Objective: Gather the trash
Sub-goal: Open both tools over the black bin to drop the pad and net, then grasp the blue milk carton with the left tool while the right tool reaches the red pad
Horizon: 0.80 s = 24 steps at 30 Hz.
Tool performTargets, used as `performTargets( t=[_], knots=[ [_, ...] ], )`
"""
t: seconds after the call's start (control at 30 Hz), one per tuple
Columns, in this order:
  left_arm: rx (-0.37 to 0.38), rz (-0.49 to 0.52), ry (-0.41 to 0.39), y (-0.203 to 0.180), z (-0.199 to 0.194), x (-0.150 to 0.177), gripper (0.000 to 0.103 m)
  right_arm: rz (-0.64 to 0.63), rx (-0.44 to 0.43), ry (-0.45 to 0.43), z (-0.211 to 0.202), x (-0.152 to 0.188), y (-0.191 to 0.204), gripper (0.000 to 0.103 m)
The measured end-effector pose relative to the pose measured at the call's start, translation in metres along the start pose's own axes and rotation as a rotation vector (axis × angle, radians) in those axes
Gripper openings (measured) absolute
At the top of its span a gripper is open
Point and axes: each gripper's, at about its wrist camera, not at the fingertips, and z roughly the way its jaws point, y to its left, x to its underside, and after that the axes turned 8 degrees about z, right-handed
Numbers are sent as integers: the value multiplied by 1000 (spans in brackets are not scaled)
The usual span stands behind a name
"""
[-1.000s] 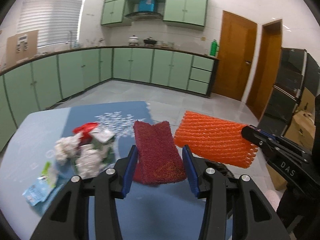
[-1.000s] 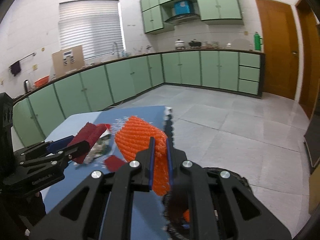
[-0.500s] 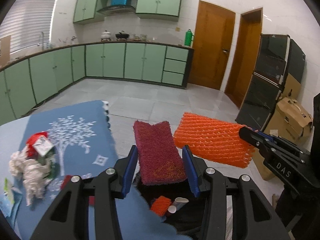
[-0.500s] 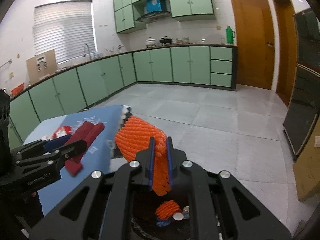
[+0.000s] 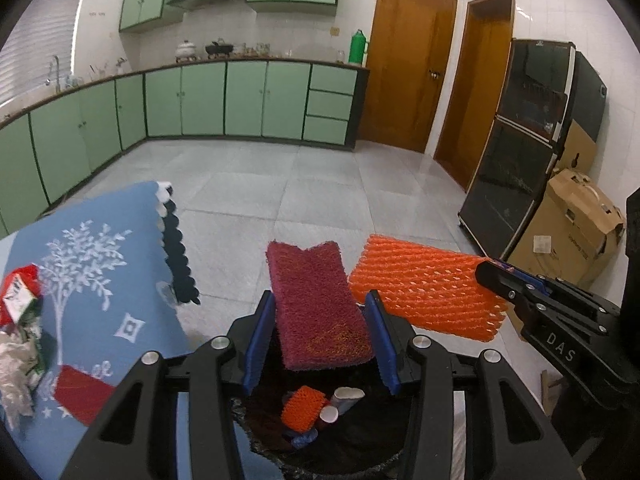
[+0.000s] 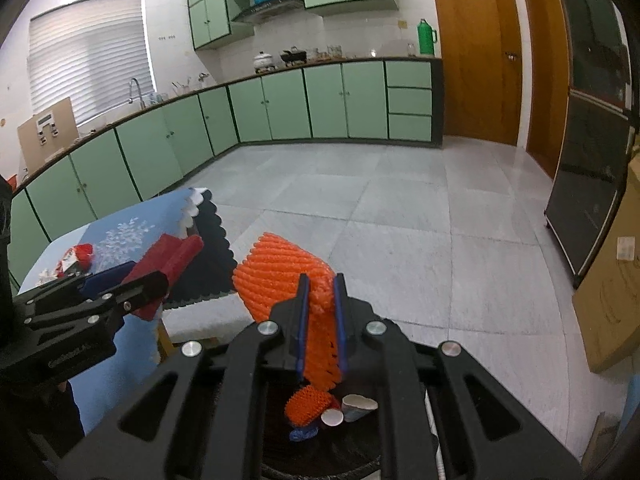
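Observation:
My left gripper (image 5: 320, 340) is shut on a dark red foam pad (image 5: 316, 308) and holds it above the black trash bin (image 5: 360, 440). My right gripper (image 6: 320, 320) is shut on an orange foam net (image 6: 288, 276), also over the bin (image 6: 320, 440); the net shows in the left wrist view (image 5: 424, 296) too. Inside the bin lie a small orange net (image 5: 302, 402) and crushed paper cups (image 5: 344, 398). More trash, a red-and-white carton (image 5: 18, 292) and crumpled paper (image 5: 12, 372), lies on the blue tablecloth (image 5: 100, 272) at left.
A red flat piece (image 5: 80, 396) lies on the cloth near the table edge. Grey tiled floor stretches ahead. Green cabinets line the far wall. A dark cabinet (image 5: 520, 160) and cardboard boxes (image 5: 576, 224) stand at right.
Both grippers have swung right, off the table and over the bin, each still holding its piece. The table trash has slid to the left edge of view.

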Motion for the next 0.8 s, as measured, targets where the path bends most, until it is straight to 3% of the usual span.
performTargets(
  t=[0.1, 0.17, 0.33, 0.47, 0.6, 0.8],
  knots=[
    [16, 2, 24, 0, 9, 0, 47, 15, 12, 11, 6, 0, -4, 16],
    [15, 4, 29, 0, 11, 0, 49, 25, 18, 22, 9, 1, -6, 24],
    [0, -11, 22, 5, 7, -1, 60, 43, 49, 17, 12, 1, -10, 65],
    [-21, -35, 9, 16, -3, -2, 69, 34, 60, -8, 6, 0, -6, 89],
    [-62, -55, -25, 31, -24, -2, 82, 37, 35, -15, 0, -2, 0, 96],
    [-116, -115, -67, 61, -60, 0, 90, 44, -6, -28, -10, -7, 21, 97]
  ],
)
